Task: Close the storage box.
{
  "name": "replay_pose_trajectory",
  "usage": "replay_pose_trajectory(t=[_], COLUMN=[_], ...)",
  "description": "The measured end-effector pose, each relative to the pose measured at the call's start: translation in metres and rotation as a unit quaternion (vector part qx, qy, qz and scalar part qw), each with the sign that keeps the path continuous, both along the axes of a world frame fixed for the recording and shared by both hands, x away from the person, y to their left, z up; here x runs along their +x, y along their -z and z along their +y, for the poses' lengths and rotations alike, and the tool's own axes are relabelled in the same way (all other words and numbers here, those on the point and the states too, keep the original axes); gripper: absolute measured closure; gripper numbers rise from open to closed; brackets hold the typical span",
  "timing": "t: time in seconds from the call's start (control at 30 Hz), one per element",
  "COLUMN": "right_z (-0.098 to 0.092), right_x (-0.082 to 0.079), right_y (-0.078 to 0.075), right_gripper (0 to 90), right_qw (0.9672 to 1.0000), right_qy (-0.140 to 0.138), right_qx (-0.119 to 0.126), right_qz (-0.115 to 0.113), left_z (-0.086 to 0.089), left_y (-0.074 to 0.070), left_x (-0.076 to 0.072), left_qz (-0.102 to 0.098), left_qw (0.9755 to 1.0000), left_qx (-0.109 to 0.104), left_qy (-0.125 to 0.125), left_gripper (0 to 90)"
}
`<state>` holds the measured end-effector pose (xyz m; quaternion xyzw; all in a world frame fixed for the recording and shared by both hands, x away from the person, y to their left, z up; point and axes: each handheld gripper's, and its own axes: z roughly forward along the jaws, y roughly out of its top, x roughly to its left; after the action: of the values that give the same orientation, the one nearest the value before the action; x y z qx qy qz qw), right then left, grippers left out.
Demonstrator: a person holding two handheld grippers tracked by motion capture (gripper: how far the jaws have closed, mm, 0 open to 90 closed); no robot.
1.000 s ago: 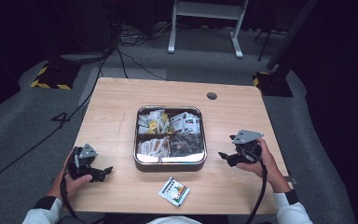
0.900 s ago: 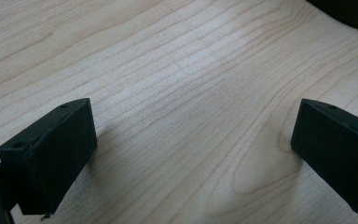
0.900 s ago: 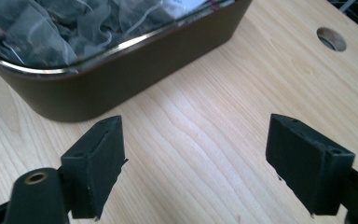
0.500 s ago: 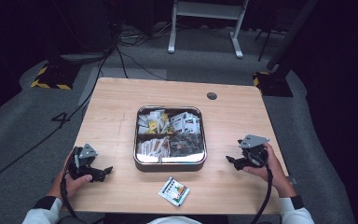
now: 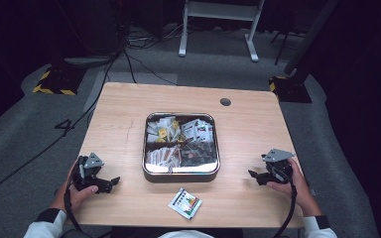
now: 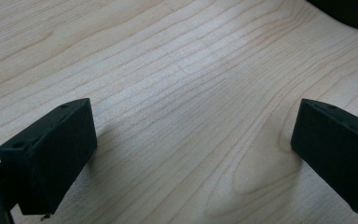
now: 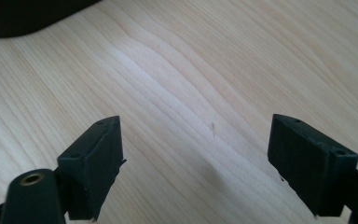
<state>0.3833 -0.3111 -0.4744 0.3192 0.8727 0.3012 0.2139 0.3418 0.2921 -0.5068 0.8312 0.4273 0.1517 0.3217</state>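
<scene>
A: While the left gripper (image 5: pixel 110 182) rests at the near left of the wooden table (image 5: pixel 119 124), the right gripper (image 5: pixel 256 176) has changed place. One second ago it was held up near the right side of the metal tin (image 5: pixel 181 173). Now it sits lower and farther right, close to the near right edge, in the person's right hand (image 5: pixel 290 181).

B: Jaw state, both sides?

A: In the right gripper view the right gripper (image 7: pixel 196 163) has its jaws spread wide over bare wood, nothing between them. In the left gripper view the left gripper (image 6: pixel 191 158) is likewise wide apart and empty. It has not shifted across the three high views.

B: Where are the things being worked on?

A: A single sachet (image 5: pixel 185 203), white with a coloured print, lies flat on the table just in front of the tin, near the front edge and between the two hands. It is apart from the tin and from both grippers. Inside the tin is a jumble of packets (image 5: pixel 178 141); I cannot read the print on them. None of this has moved.

B: Reading?

A: My judgement: the right hand has backed off to a rest pose, with both tools parked. Either a transfer has just closed or the next one has not begun. The loose sachet is the likely next pick, equally reachable by either side.
</scene>
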Motion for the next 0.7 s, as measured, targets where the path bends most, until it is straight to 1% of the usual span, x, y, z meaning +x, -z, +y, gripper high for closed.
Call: replay_pose_trajectory(t=[0.13,0.2,0.27,0.43,0.53,0.6,0.67,0.7], right_z=[-0.011,-0.015,-0.020,-0.032,-0.040,-0.046,-0.051,-0.054], right_x=[-0.003,-0.006,-0.008,-0.014,-0.018,-0.020,-0.023,-0.025], right_y=[0.005,0.008,0.011,0.018,0.023,0.025,0.027,0.027], right_gripper=[18.4,17.9,17.7,17.7,17.8,17.8,17.8,17.8], right_qw=[0.9998,0.9996,0.9993,0.9984,0.9969,0.9955,0.9942,0.9939], right_qy=[0.015,0.019,0.025,0.040,0.056,0.062,0.070,0.073], right_qx=[0.011,0.022,0.027,0.039,0.053,0.069,0.078,0.080], right_qz=[0.001,0.000,0.001,0.008,0.017,0.020,0.023,0.021], left_z=[0.000,0.000,0.000,0.000,0.000,0.000,0.000,0.000], left_y=[0.000,0.000,0.000,0.000,0.000,0.000,0.000,0.000], left_x=[0.000,0.000,0.000,0.000,0.000,0.000,0.000,0.000], left_qz=[0.000,0.000,0.000,0.000,0.000,0.000,0.000,0.000], left_qw=[1.0000,1.0000,1.0000,1.0000,1.0000,1.0000,1.0000,1.0000], left_qx=[0.000,0.001,0.001,0.001,0.001,0.000,0.001,0.001], left_qy=[0.000,0.000,-0.001,-0.001,-0.001,-0.001,-0.001,-0.001], left_gripper=[0.4,0.4,0.4,0.4,0.4,0.4,0.4,0.4])
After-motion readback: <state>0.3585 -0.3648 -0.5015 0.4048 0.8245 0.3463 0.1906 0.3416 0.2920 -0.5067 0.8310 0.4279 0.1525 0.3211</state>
